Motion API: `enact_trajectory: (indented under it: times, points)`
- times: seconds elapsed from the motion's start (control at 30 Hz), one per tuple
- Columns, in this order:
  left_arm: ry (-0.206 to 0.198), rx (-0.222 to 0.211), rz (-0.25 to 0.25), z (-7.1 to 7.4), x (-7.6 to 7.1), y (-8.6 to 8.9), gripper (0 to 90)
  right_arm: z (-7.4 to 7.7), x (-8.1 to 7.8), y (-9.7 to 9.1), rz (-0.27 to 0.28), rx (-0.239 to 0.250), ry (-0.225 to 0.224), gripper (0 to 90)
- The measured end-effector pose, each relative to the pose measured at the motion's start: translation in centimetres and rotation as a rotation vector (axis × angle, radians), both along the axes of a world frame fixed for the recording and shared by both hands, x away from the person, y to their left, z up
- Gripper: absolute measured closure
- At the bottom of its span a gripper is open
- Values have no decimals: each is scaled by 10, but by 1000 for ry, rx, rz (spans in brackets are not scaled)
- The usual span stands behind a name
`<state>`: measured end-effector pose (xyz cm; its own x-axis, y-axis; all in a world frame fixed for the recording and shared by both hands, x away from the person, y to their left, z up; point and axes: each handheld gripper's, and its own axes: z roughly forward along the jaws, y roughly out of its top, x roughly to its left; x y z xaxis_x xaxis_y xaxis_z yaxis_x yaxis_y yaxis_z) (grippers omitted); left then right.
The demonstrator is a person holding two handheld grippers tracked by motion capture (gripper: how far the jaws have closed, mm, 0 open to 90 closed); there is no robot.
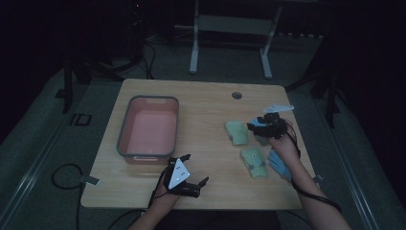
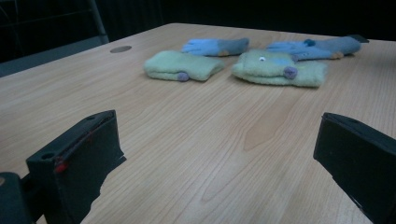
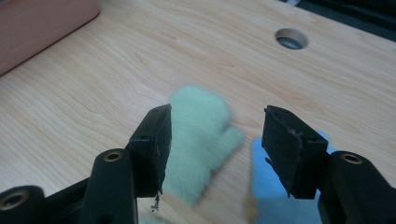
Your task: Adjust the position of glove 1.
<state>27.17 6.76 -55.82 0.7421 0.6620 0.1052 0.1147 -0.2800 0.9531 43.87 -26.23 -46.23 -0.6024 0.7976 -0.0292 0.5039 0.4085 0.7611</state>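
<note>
Two pale green mittens (image 1: 236, 131) (image 1: 254, 162) and a blue glove (image 1: 279, 163) lie on the right half of the wooden table (image 1: 206, 100). My right gripper (image 1: 253, 125) hovers just right of the farther mitten, over a second blue glove (image 1: 261, 123). In the right gripper view its jaws (image 3: 217, 135) stand open above the green mitten (image 3: 201, 135) and the blue glove (image 3: 268, 186), pressing on neither. My left gripper (image 1: 195, 169) rests near the table's front edge, open and empty. The left gripper view looks between its jaws (image 2: 217, 135) at both mittens (image 2: 182, 65) (image 2: 280, 70) and both gloves (image 2: 215, 45) (image 2: 317, 46).
A pink bin with a grey rim (image 1: 122, 129) stands empty at the left of the table. A round cable hole (image 1: 236, 95) sits near the far edge. Beyond the table stands a white metal frame (image 1: 194, 48) on the dark floor.
</note>
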Motion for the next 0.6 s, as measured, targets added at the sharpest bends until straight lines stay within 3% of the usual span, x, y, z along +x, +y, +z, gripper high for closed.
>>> enact_trajectory:
  times: [0.37, 0.6]
  points:
    - [-3, 2, -2, 0, 0, 0, 5, -32, 25, 27, 73, -29, 62, 488]
    - [-1, -1, -3, 0, 0, 0, 5, -49, 40, 34, 86, -60, 104, 524]
